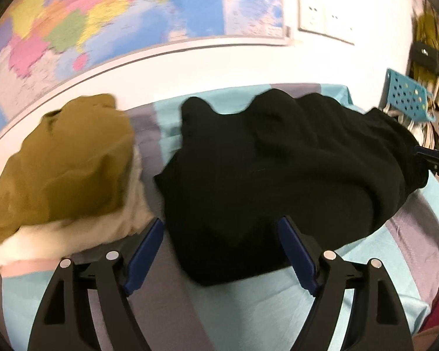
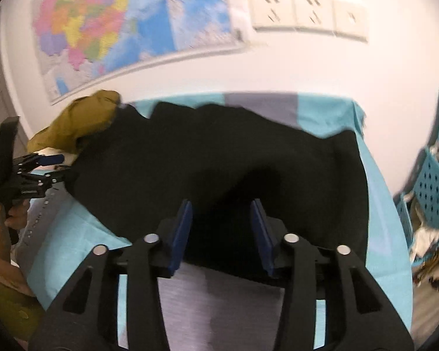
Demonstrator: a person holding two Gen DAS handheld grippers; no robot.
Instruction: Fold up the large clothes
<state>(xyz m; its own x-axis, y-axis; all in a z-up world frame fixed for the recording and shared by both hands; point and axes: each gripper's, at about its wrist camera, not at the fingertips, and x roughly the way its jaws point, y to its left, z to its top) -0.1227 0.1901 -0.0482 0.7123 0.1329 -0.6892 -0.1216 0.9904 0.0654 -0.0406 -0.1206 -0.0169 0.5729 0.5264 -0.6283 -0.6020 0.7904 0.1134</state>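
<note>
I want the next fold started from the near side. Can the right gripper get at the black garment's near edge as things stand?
Probably yes. The right gripper stands open right over the near edge of the black garment, with only the striped cloth beneath and nothing between.

The wall map (image 1: 102, 23) is smearing into blur, its lettering unreadable, and the frame edge is cutting off its left side. The black garment (image 2: 219, 169) is hiding much of the striped cloth (image 2: 380, 234) beneath it. The blue chairs (image 2: 436, 187) are running off the right edge.
</note>
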